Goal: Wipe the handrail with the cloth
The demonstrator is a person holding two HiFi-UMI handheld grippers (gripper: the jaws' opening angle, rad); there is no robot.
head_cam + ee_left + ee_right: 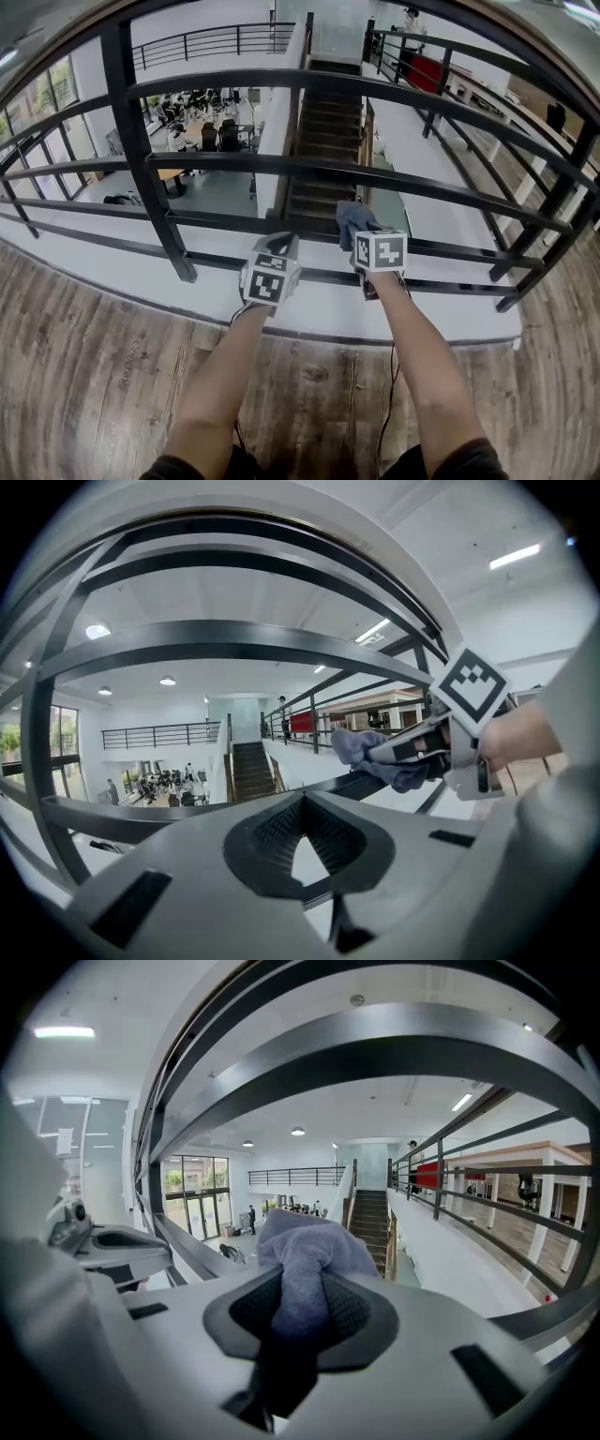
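- Head view: above the handrail [309, 167], facing steeply down through its bars.
- Both gripper views: close against the handrail, facing the staircase [251, 771] beyond, which all three views share.

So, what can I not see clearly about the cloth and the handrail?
Whether the cloth touches the handrail: head view, the marker cube on the right claw covers the spot; right gripper view, the bunched cloth blocks it; left gripper view, too small.
Dirt on the handrail: too fine on dark bars, every view.
Cloth's full shape: crumpled inside the claw.

The wood-plank floor [84, 375] carries the black handrail [141, 159], its posts standing along the floor's edge
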